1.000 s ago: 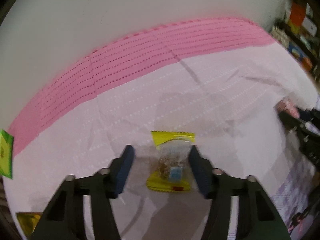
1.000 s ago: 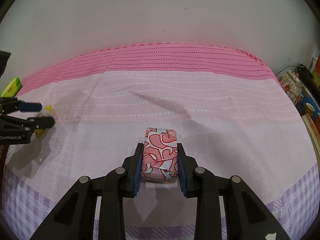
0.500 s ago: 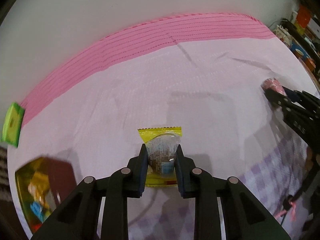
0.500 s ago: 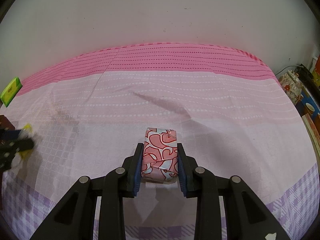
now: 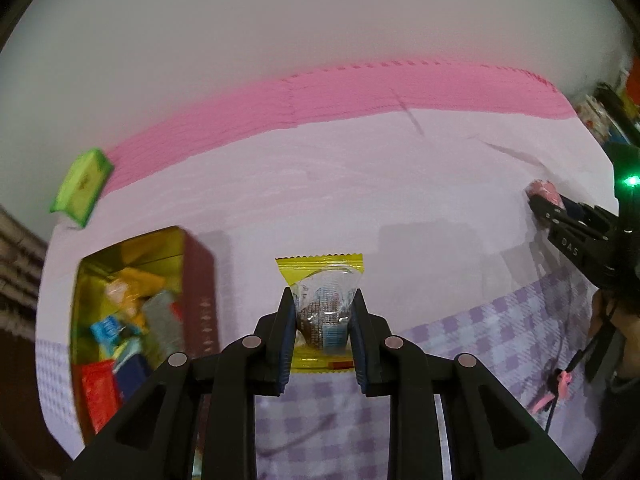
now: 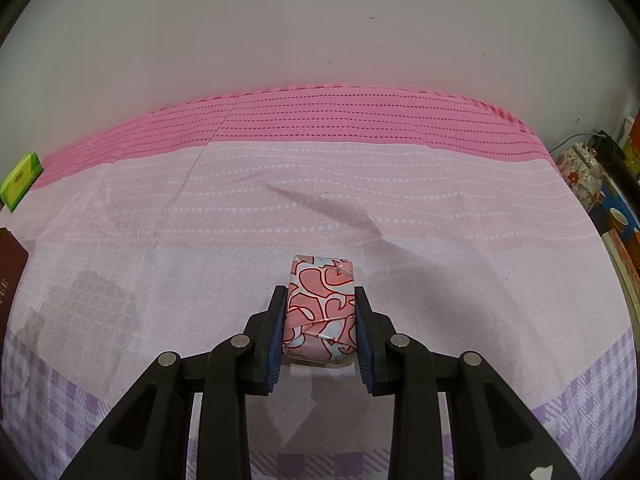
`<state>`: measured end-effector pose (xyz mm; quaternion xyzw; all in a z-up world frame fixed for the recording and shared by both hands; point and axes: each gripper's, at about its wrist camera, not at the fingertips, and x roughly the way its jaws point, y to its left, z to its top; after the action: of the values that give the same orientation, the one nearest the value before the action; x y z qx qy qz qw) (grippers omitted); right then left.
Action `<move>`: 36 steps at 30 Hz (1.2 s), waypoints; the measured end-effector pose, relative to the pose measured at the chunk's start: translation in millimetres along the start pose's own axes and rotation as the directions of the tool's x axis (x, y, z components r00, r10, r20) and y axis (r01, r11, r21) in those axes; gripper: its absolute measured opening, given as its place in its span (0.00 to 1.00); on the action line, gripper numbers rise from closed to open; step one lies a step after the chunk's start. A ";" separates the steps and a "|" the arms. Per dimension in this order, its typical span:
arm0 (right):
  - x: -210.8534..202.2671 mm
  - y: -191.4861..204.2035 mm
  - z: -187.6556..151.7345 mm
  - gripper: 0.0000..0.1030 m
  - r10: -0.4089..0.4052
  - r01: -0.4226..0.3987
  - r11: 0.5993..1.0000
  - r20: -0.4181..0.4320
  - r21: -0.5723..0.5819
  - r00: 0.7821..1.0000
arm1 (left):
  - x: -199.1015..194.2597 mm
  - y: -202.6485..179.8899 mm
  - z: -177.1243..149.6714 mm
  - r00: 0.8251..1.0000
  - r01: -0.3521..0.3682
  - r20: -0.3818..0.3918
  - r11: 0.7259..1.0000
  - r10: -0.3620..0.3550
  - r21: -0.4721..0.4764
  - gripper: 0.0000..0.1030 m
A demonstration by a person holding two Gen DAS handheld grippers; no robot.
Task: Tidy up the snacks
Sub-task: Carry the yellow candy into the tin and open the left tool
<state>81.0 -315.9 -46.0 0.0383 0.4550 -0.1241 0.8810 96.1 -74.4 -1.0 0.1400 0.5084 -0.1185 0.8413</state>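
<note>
Far left on the pink cloth-covered counter (image 5: 360,184) lies a flat green packet (image 5: 82,182). Below it stands an open dark-red tin with gold lining (image 5: 200,280) (filled with mixed wrapped snacks). At centre the left tool (image 5: 322,320) is clamped on a yellow-edged clear snack packet (image 5: 322,300), held above the cloth. Right: the right tool (image 6: 320,322) grips a pink heart-patterned wrapped block (image 6: 322,304) resting on the counter.
</note>
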 end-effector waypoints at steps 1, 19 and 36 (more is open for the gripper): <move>-0.1 0.2 0.2 0.28 0.000 0.000 1.000 0.000 -0.001 1.000 | -3.9 4.0 -1.9 1.000 -0.013 0.003 1.000 0.013 -0.010 0.25; -0.5 0.5 -0.4 0.28 -0.002 0.002 1.000 0.001 -0.002 1.000 | -43.5 131.0 -20.1 0.993 -0.103 0.023 0.961 0.113 -0.256 0.25; -0.5 -1.0 -0.8 0.29 -0.004 0.004 1.000 0.001 -0.002 1.000 | 3.7 202.9 -40.3 0.989 -0.151 -0.062 0.929 0.138 -0.339 0.25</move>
<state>79.9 -316.6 -46.0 0.0363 0.4549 -0.1256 0.8809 133.9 129.0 1.2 0.0308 0.5250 0.0364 0.8498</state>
